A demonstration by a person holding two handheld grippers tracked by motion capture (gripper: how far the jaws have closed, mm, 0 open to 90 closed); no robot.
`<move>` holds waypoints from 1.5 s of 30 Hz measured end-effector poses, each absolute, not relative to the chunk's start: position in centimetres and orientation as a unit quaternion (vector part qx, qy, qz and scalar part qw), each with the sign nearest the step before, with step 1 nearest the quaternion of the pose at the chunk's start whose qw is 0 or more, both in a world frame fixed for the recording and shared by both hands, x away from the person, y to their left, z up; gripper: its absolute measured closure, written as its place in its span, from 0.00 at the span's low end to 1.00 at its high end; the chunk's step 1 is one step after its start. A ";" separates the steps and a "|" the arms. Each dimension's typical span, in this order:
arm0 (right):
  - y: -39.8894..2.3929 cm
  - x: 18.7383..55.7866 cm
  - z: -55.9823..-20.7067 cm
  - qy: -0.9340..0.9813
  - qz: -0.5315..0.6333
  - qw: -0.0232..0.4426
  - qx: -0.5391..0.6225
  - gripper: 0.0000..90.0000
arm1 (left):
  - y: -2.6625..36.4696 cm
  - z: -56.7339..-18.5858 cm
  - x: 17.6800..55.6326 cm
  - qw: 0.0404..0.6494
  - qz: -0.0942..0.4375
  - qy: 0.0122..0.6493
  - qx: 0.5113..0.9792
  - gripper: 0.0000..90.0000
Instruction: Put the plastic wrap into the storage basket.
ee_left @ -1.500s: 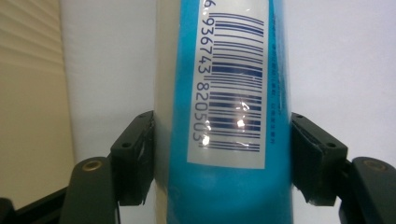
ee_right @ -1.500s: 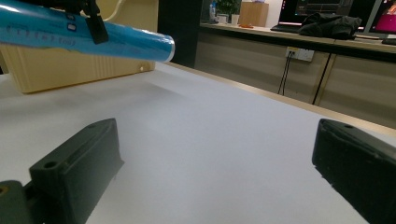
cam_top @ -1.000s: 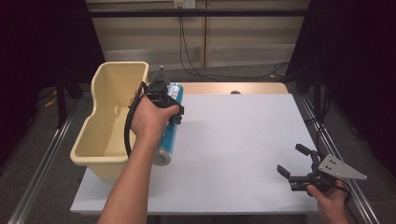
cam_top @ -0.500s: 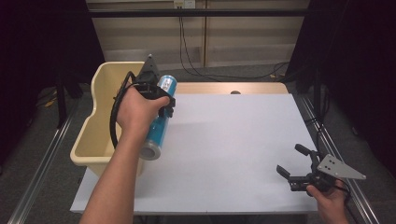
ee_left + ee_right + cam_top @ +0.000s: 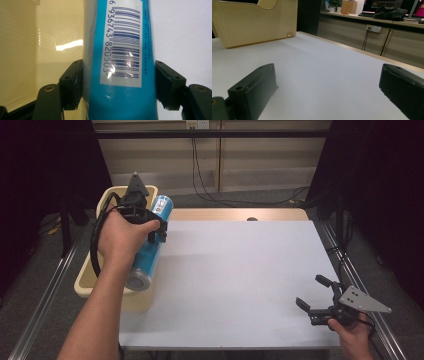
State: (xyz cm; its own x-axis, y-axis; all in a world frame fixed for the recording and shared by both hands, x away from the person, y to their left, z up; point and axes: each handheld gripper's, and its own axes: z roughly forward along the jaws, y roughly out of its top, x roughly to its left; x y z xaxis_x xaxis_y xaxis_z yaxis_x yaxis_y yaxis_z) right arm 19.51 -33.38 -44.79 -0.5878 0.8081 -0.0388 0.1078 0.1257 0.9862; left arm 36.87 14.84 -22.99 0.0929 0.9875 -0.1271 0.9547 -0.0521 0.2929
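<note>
Glossy film-wrapped blue tube [image 5: 120, 60], shiny cream plastic bin [image 5: 30, 50], matt white tabletop [image 5: 240, 270].

Blue tube [image 5: 120, 60] ends cropped; small print blurred.

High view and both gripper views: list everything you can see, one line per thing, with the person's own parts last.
Blue can: one, blue with a white barcode label, held over the bin's right rim at the table's left edge.
Bin: one, cream plastic, open-topped, at the table's left side.
Table: one, white top with a wooden far edge.
Cables: a few, black, hanging on the wall behind the table.
Left gripper: one, black, shut on the blue can, its jaws on either side of it in the left gripper view.
Right gripper: one, black with a grey plate, open, low over the table's near right corner.
</note>
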 end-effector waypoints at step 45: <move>-33.0 19.5 -44.9 0.692 0.567 0.304 0.329 0.01 | 20.6 -27.1 35.6 0.110 0.059 0.699 0.704 0.37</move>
